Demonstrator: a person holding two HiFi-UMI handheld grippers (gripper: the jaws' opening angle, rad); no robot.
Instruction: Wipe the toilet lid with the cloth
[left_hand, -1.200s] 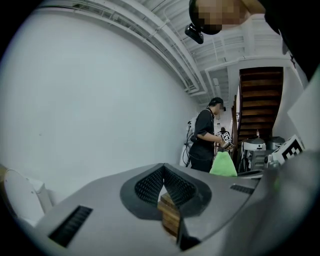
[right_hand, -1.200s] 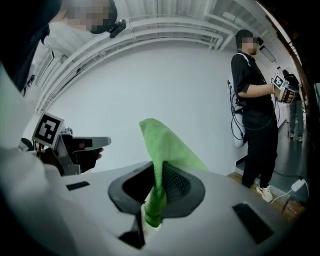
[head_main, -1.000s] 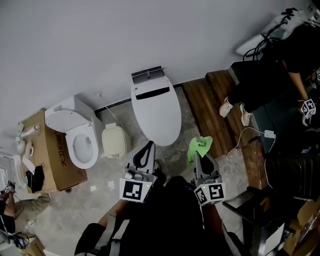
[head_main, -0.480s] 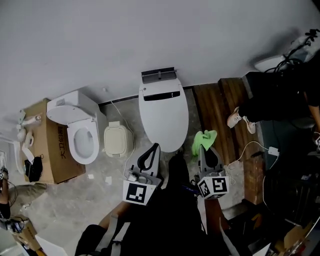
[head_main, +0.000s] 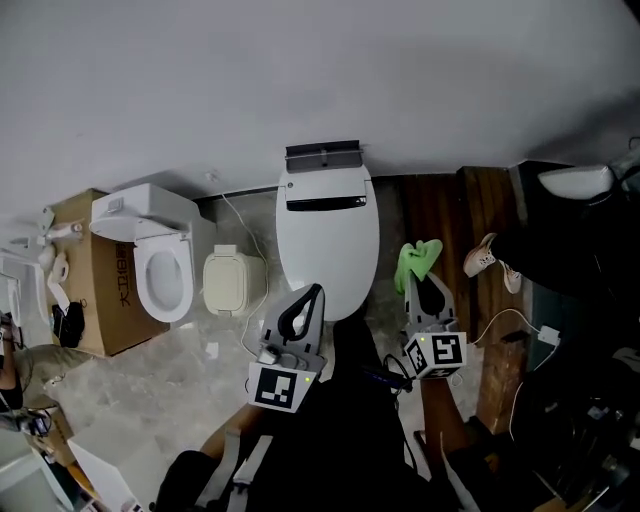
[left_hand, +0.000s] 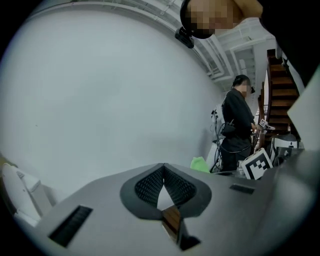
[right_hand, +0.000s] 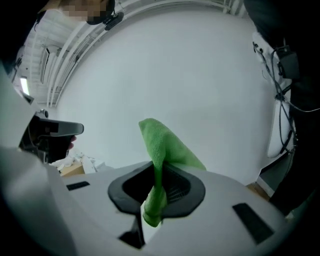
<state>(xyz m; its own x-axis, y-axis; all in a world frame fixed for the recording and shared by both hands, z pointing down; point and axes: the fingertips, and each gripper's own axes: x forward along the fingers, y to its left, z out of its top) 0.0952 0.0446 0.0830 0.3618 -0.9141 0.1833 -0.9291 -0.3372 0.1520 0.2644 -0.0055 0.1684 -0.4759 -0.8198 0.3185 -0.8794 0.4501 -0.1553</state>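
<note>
1. The cloth (head_main: 419, 257), bright green, was clamped in the right hand-held gripper (head_main: 419, 274). It hung just off the right edge of the toilet lid (head_main: 328, 232) and did not appear to touch it.
2. In the right gripper view, the jaws were closed on a fold of the cloth (right_hand: 163, 144). One corner stood above them and a short tail hung below.
3. The left hand-held gripper (head_main: 316, 293) hovered near the lid's front edge. In the left gripper view its jaws met at the tips with nothing between them.
4. The cloth looked light, soft and limp, like a towelling weave. It would likely bunch up, so the free corner needs pressing flat against the lid for a useful wipe.
5. The pinch across the fold looked secure enough to drag without the cloth slipping out.
6. The lid was down, white, smooth and gently domed. It is probably hard and slick, so the cloth should slide easily under light pressure.
7. A cardboard box (head_main: 112, 298) at the left carried dark print, too small to read.
8. No brand was legible on the toilet. The cubes on the hand-held grippers showed only black-and-white square markers.
</note>
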